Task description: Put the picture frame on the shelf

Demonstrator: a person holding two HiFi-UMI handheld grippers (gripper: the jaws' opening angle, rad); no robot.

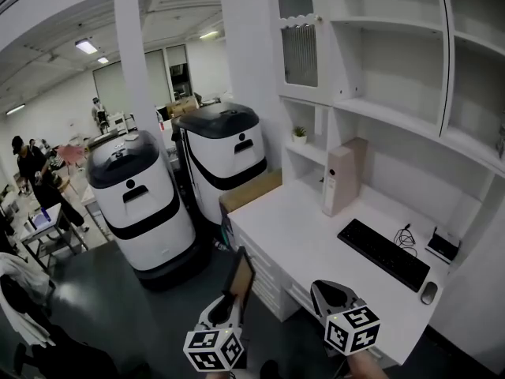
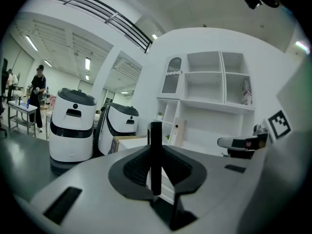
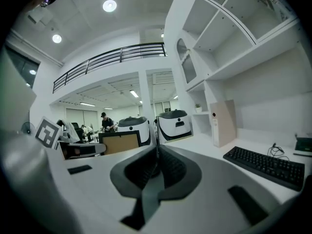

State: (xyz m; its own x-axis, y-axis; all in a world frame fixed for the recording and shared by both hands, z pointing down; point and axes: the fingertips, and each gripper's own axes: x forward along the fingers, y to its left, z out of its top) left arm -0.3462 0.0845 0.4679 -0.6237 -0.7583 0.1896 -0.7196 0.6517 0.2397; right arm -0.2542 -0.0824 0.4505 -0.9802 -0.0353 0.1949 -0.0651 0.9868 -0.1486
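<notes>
The left hand-held gripper [image 1: 230,300] is clamped on the lower edge of a thin black-edged, brown-backed picture frame [image 1: 239,277]. It holds the frame upright in the air off the front-left corner of the white bench [image 1: 300,235], probably for carrying to the white wall shelf [image 1: 394,121]. The right hand-held gripper [image 1: 331,292] has its jaws together and empty, near the front edge.

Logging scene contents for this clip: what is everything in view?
picture frame: one, black with brown panel, held upright
shelf unit: one, white, against wall
desk: one, white, under shelf unit
keyboard: one, black, on desk
mouse: one, dark, beside keyboard
tall box: one, tan, standing on desk
plant: one, green, low shelf
machines: two, white and black, floor beside desk
cardboard box: one, brown, between machines and desk
left tongs: one, grey, shut on picture frame
right tongs: one, grey, shut, empty
</notes>
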